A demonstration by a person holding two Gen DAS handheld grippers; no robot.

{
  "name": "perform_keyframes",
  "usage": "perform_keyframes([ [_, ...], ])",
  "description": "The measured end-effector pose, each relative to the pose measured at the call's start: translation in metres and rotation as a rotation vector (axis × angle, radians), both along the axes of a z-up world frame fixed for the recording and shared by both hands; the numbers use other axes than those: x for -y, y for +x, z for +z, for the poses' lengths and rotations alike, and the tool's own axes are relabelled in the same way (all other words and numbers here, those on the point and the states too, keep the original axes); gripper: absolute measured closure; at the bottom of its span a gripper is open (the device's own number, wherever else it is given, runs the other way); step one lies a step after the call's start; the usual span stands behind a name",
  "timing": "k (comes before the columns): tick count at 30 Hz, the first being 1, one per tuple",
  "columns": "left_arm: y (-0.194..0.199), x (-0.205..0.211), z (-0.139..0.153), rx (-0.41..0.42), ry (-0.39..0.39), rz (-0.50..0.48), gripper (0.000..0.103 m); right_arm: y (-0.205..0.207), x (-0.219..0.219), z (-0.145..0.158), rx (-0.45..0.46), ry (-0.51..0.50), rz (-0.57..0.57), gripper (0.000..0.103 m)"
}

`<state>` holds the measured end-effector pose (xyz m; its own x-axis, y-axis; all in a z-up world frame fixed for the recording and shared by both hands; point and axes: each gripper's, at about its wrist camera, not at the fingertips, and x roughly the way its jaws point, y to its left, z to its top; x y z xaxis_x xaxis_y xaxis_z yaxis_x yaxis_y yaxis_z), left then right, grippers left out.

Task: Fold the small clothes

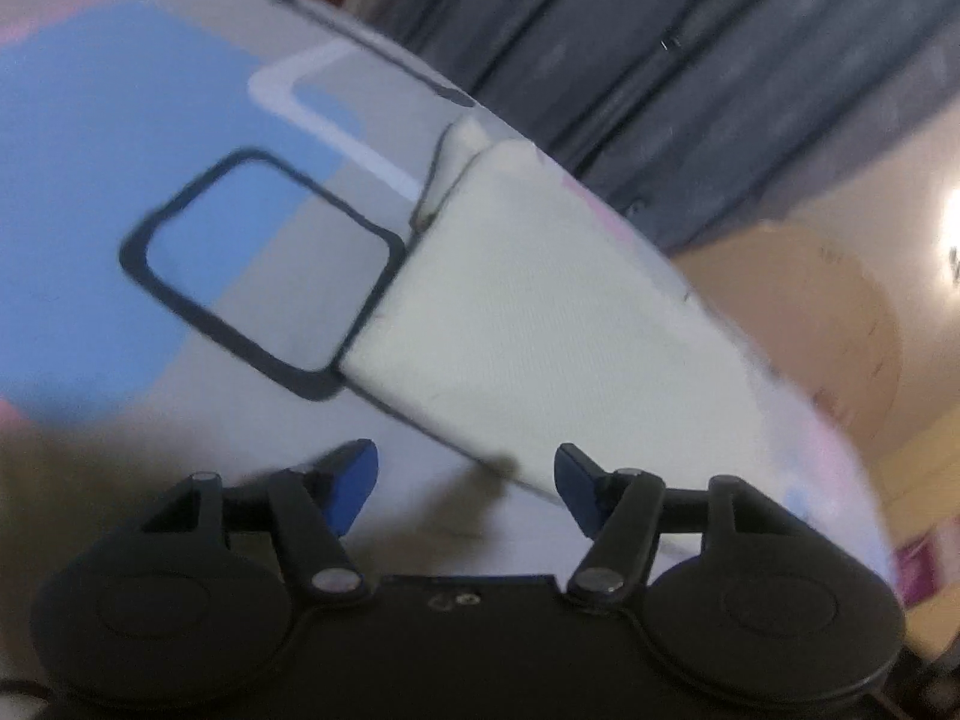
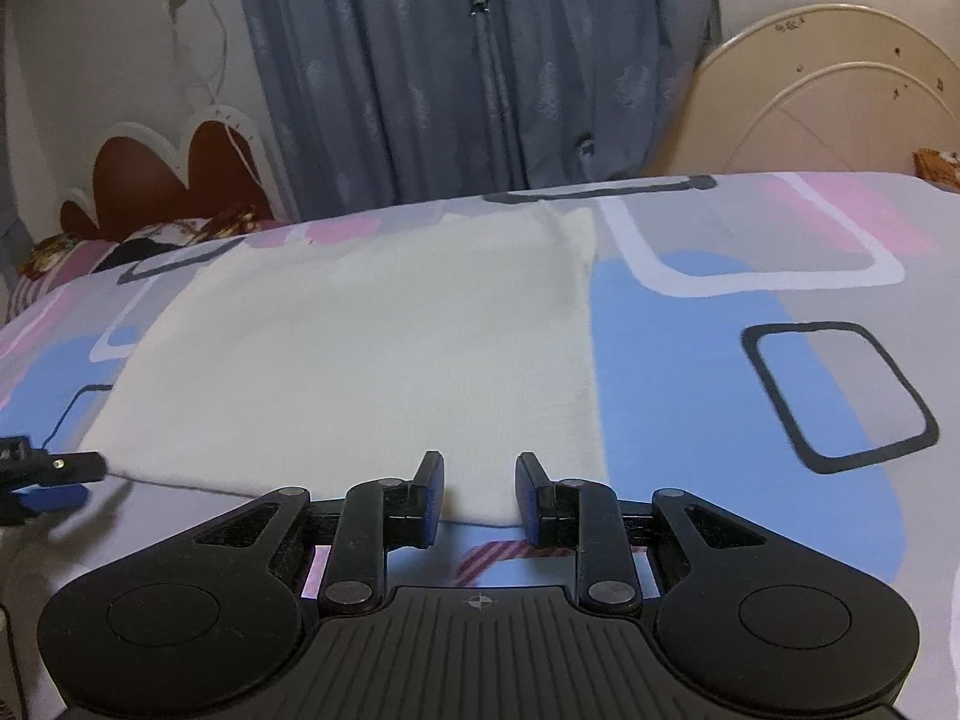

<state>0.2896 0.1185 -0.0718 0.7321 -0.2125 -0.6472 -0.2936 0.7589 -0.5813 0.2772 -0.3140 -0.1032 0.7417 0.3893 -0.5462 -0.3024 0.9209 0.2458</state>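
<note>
Both tools gaping, gripping nothing. Cream garment (image 2: 372,360) spread flat on bed (image 2: 750,360), just ahead of right tool (image 2: 480,495), near hem between its fingers; left tool (image 1: 465,489) near corner, likely lining up for the fold.

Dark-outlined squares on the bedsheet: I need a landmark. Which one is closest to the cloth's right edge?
The far dark square at the bed's far edge; the cream cloth reaches it, unlike the near-right dark square.

Dim indoor light, left wrist view smeared by motion blur, bright glare spot (image 1: 953,222) at its right edge, right wrist view sharper, fisheye bending at edges
</note>
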Motion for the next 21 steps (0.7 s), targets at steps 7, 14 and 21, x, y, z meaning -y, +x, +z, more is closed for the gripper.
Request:
perform_keyframes([
  [7, 0.012, -0.011, -0.022, 0.053, -0.239, 0.159, 0.043, 0.014, -0.004, 0.013, 0.045, 0.056, 0.002, 0.053],
  [14, 0.038, -0.008, -0.023, 0.105, -0.214, 0.223, 0.050, 0.050, -0.022, 0.018, 0.029, 0.117, 0.001, 0.096],
  [21, 0.060, -0.005, -0.016, 0.071, -0.104, 0.218, 0.067, 0.080, -0.059, 0.007, -0.002, 0.139, 0.051, 0.096],
])
